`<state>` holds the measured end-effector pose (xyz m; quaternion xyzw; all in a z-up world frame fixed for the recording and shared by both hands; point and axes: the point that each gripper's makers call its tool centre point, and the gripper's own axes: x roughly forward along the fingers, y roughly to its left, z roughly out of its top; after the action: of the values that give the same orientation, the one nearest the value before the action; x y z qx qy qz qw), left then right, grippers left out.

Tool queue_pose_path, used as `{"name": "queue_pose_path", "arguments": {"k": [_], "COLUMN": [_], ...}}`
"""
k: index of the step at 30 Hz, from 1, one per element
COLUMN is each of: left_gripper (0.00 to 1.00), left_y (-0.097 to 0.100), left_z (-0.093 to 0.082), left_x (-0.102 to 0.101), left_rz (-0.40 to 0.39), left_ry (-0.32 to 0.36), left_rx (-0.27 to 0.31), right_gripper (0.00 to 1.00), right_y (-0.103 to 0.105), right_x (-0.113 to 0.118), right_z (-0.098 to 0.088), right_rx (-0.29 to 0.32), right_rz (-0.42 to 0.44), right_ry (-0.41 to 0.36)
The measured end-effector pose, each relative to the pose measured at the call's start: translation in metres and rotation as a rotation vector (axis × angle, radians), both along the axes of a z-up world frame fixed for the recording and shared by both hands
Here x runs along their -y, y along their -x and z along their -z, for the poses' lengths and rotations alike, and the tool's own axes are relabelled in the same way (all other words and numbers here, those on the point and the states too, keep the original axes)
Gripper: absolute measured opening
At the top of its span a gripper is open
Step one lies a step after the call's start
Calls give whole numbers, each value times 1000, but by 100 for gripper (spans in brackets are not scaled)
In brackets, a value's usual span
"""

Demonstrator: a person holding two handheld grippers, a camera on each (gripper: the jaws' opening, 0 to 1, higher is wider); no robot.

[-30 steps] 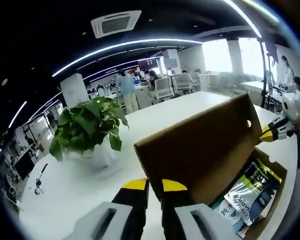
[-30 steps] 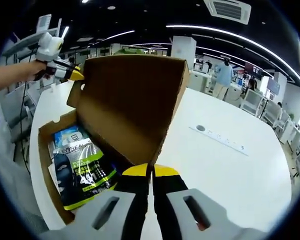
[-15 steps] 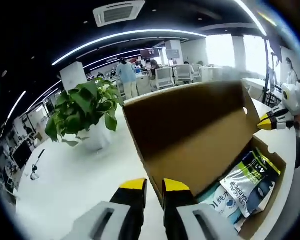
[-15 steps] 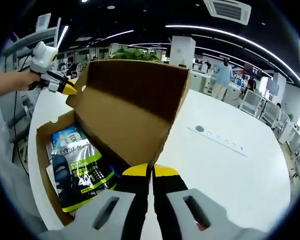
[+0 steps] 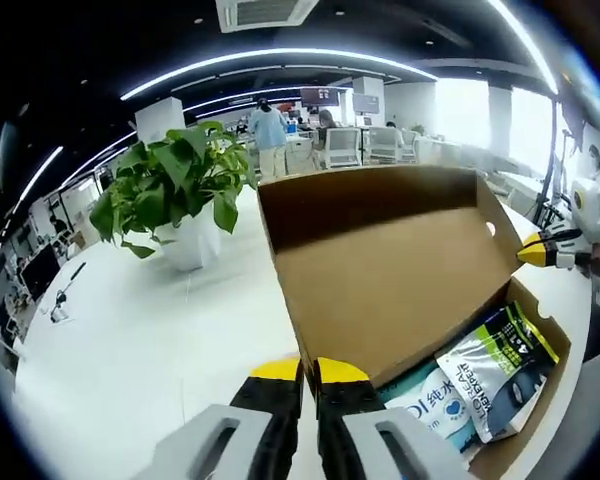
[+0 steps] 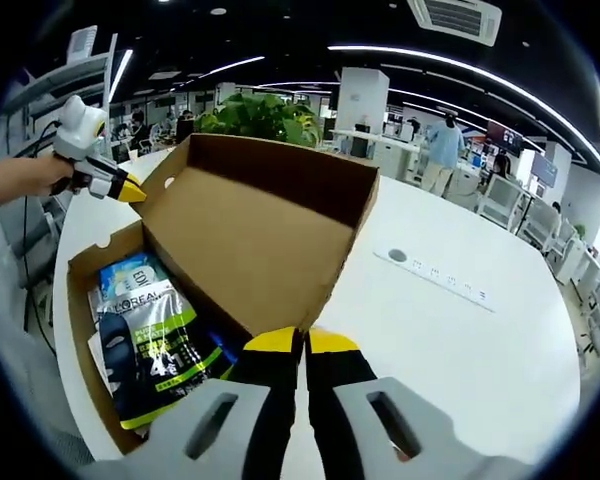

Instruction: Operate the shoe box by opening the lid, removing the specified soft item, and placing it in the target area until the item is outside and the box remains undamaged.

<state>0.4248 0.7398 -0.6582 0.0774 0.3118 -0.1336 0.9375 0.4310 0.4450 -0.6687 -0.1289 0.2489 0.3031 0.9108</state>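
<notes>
**Shoe box lid laid back, packets still inside**

Shoe box [image 6: 230, 250] stands open on the white table [image 6: 460, 340], its lid [image 5: 390, 260] tilted back. We hold the lid's two corners: left gripper [image 5: 300, 372] and right gripper [image 6: 300, 342], each with jaws nearly closed on the cardboard edge. Soft packets lie inside the box: a green-and-black one [image 6: 155, 345] on top, a blue-white one [image 5: 435, 405] beside it. We judge the top packet nearer the right gripper, its long axis along the box. A potted plant [image 5: 175, 200] stands behind the lid.

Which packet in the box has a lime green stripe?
The dark packet lying on top; the blue-and-white packet beside it has no green.
</notes>
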Motion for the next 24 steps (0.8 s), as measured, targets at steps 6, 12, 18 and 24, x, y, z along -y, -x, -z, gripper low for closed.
{"name": "queue_pose_path", "arguments": {"k": [6, 12, 18, 24], "left_gripper": [3, 3, 4, 4], "left_y": [-5, -10, -17, -21], "left_z": [3, 7, 12, 17], "left_x": [-1, 1, 5, 5], "left_rz": [-2, -10, -3, -6], "left_ry": [10, 25, 16, 18], "left_rx": [-8, -18, -30, -46], "right_gripper": [0, 1, 1, 1], "right_y": [-4, -7, -8, -11], "right_x": [0, 0, 3, 4], "right_z": [2, 4, 6, 10], "right_rx": [-10, -18, -30, -37], "right_rz": [8, 13, 20, 28], "right_ry": [-3, -1, -3, -1]}}
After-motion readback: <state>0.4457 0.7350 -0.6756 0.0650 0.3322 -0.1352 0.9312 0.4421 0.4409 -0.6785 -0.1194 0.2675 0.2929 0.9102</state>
